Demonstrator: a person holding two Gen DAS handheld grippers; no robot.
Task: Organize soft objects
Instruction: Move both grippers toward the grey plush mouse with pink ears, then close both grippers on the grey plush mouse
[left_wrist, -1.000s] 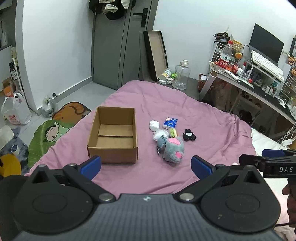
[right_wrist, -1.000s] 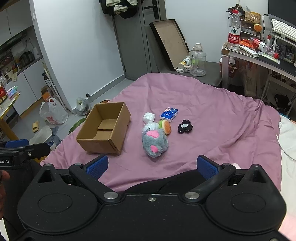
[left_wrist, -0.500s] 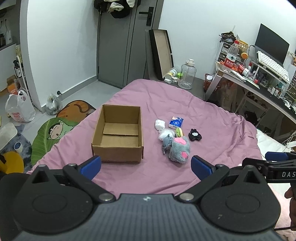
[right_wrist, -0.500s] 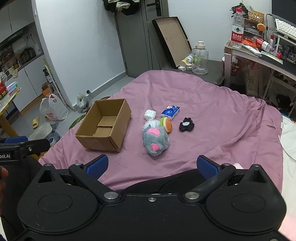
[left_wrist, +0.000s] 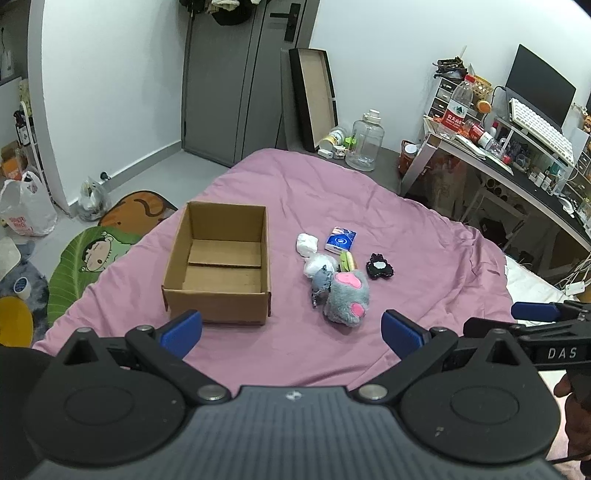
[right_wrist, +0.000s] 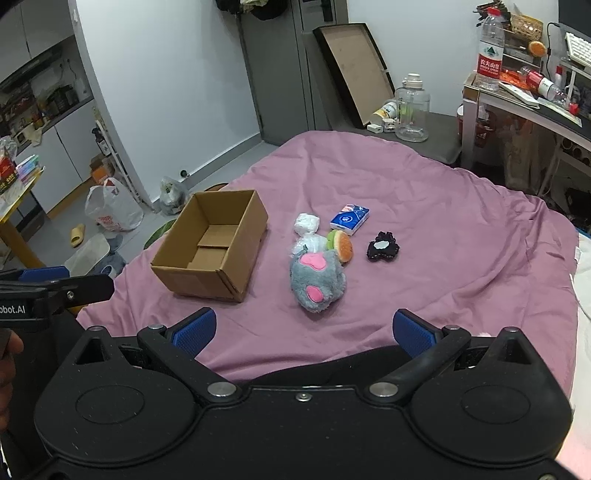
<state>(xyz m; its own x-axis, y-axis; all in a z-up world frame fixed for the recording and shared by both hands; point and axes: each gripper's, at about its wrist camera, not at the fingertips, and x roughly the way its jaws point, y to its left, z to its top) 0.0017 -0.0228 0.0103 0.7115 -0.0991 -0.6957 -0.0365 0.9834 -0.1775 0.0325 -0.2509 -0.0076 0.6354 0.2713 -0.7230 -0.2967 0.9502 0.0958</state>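
Fingers: left gripper (left_wrist: 291, 330) spread wide, nothing between the blue pads. Right gripper (right_wrist: 303, 330) same, spread and empty. Both hover over the near edge of the bed (left_wrist: 424, 236), clear of every object. Each one shows in the other's view: right at the right edge of the left camera, left at the left edge of the right camera.

Box (left_wrist: 218, 262) sits open-top on the pink cover, left of the pile, empty, flaps folded flat inside.

Soft items cluster just right of the box:
- grey plush (left_wrist: 347, 297) with pink patches, nearest to the grippers
- small grey toy (left_wrist: 320, 282) touching its left side
- clear-wrapped white bundle (left_wrist: 318, 263) just behind that
- white wad (left_wrist: 306, 243) farther back, apart from the bundle
- burger plush (right_wrist: 341, 245) on edge, against the far side of the grey plush
- blue tissue pack (left_wrist: 340, 240) at the far end
- black scrunchie-like piece (left_wrist: 379, 266) off to the right, apart from the rest

Far right: counter (left_wrist: 517, 166) with bottle, keyboard, monitor. Water jug (left_wrist: 365, 142) on the floor beyond the bed.
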